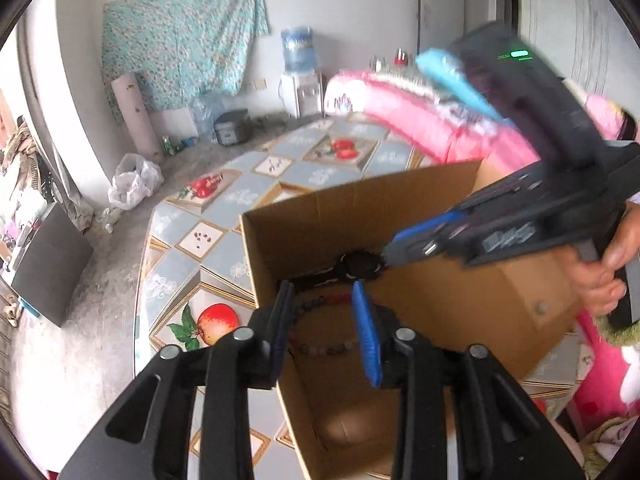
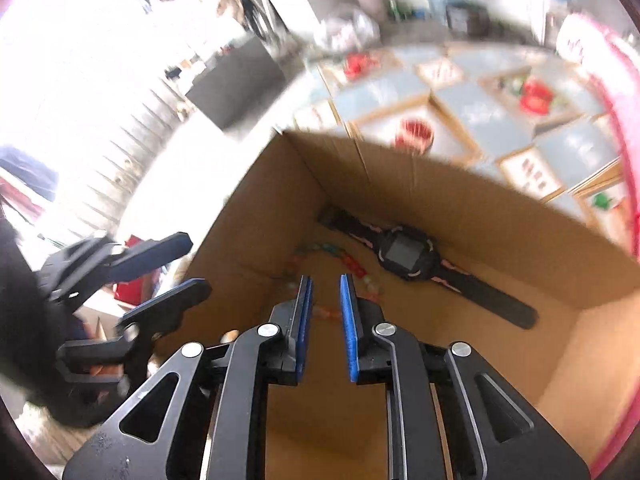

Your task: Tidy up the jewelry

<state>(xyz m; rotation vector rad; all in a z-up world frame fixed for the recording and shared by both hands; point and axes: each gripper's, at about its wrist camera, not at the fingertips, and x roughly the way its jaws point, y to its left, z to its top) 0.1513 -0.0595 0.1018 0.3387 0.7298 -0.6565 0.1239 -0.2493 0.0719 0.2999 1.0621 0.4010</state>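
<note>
An open cardboard box [image 1: 320, 216] [image 2: 500, 216] stands on the table. On its floor lie a black wristwatch [image 1: 360, 266] [image 2: 404, 252] and a bracelet of coloured beads [image 1: 332, 346] [image 2: 354, 262]. My left gripper [image 1: 322, 286] hangs over the box's near-left corner, open, with the bracelet showing below its gap and nothing pressed between the pads. My right gripper [image 2: 326, 278] points down into the box, open by a narrow gap, with beads beneath it. In the left wrist view the right gripper [image 1: 390, 250] reaches in from the right with its tips close to the watch. The left gripper [image 2: 188, 266] appears blurred at the box's left side.
The table [image 1: 224, 200] wears a tile-patterned cloth with fruit pictures. Pink bedding [image 1: 420, 120] lies beyond the box. A person's hand [image 1: 600, 276] holds the right gripper. A white plastic bag [image 1: 134, 182] and a water dispenser [image 1: 298, 72] stand on the floor behind.
</note>
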